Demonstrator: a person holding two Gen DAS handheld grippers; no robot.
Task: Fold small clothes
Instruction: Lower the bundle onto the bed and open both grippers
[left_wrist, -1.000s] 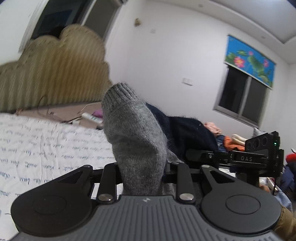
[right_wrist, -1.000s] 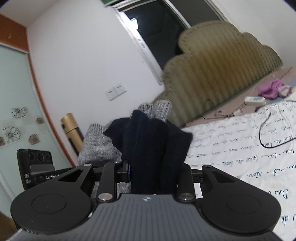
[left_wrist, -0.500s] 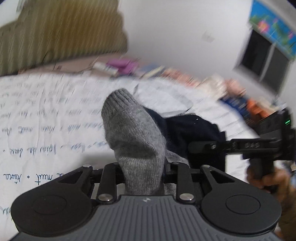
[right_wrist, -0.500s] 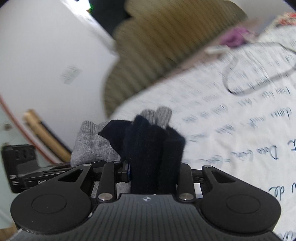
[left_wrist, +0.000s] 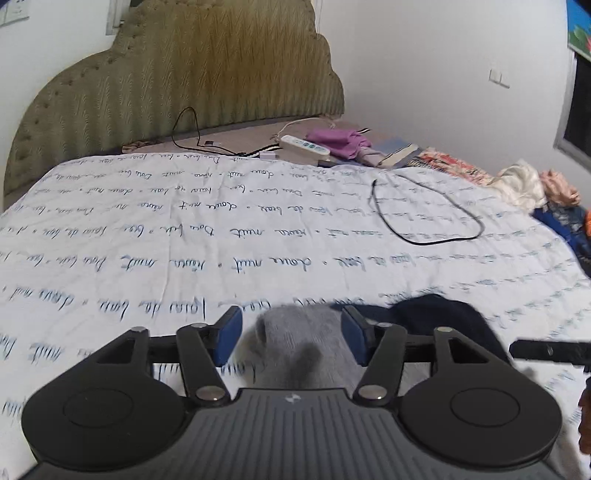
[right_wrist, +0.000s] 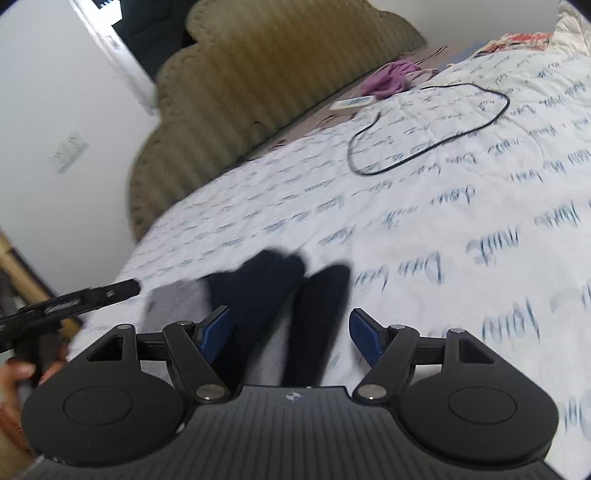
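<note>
On the left, the left gripper (left_wrist: 291, 334) has its fingers spread, with the grey end of the sock (left_wrist: 303, 347) lying loose between the blue pads on the white bedspread (left_wrist: 184, 240). To its right the sock's dark navy end (left_wrist: 439, 317) rests on the cover. Further right, the right gripper (right_wrist: 288, 332) is also spread wide, the navy part (right_wrist: 277, 295) between its fingers; blur makes any contact hard to judge. Far off, a black cable (left_wrist: 424, 218) loops near the headboard (left_wrist: 184, 81).
</note>
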